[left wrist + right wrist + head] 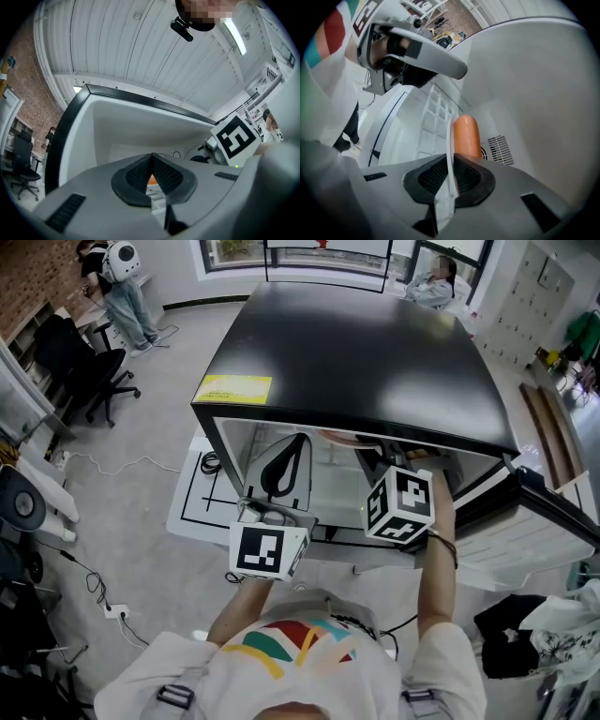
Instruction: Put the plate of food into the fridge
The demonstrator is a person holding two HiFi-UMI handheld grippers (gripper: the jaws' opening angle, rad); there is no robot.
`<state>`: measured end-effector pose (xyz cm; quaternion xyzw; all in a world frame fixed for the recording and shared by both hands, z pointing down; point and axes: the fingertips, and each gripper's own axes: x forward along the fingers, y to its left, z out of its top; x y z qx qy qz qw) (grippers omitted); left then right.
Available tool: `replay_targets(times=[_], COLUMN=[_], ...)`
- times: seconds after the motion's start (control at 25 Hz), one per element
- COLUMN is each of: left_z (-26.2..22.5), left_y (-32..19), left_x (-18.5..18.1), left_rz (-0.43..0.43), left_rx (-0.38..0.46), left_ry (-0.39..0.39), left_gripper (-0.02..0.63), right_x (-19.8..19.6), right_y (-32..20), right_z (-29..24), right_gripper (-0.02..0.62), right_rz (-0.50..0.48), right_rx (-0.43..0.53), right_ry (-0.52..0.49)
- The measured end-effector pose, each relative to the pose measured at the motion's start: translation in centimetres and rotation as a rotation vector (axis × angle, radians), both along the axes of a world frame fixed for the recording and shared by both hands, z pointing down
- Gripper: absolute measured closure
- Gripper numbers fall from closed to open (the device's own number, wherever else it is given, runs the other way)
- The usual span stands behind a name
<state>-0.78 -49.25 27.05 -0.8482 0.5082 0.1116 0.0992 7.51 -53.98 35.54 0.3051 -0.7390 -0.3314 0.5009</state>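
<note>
My right gripper is shut on the rim of a white plate, seen edge-on. An orange sausage lies on the plate, just beyond the jaws. Plate and jaws are inside the white cavity of the fridge, near a vent grille. In the head view the black top of the fridge hides these jaws, and only the marker cube shows. My left gripper is shut on nothing and points into the fridge's left part. It sits left of the right gripper's cube.
The fridge door stands open at the right. Beneath the fridge lies a white board with black lines. An office chair and people are at the back left. Cables and a power strip lie on the floor at left.
</note>
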Motion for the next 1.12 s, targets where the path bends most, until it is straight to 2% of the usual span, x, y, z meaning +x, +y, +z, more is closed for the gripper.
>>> replay_targets(times=[0.2, 0.4, 0.52, 0.68, 0.88, 1.04, 1.12], left_z=[-0.1, -0.1, -0.2, -0.1, -0.3, -0.7, -0.8], left_y=[0.1, 0.5, 0.8, 1.2, 1.5, 1.9, 2.2], left_x=[0.1, -0.1, -0.3, -0.3, -0.2, 0.2, 0.4], left_rz=[0.01, 0.011, 0.009, 0.011, 0.014, 0.025, 0.03], left_rx=[-0.002, -0.005, -0.002, -0.004, -0.001, 0.006, 0.01], left_ry=[0.004, 0.01, 0.018, 0.02, 0.023, 0.027, 0.024], left_gripper=[0.6, 0.6, 0.6, 0.6, 0.6, 0.6, 0.6], right_x=[-0.2, -0.8, -1.2, -1.2, -1.3, -2.5, -2.8], right_y=[0.2, 0.1, 0.3, 0.9, 1.8, 3.3, 3.7], right_z=[-0.2, -0.9, -0.7, -0.9, -0.9, -2.7, -3.9], right_gripper=[0.554, 0.554, 0.532, 0.499, 0.499, 0.494, 0.494], right_rz=[0.044, 0.093, 0.092, 0.075, 0.049, -0.053, -0.075], right_rx=[-0.18, -0.264, -0.312, -0.306, -0.294, -0.341, -0.33], right_ry=[-0.112, -0.286, -0.338, -0.356, -0.343, -0.486, -0.538])
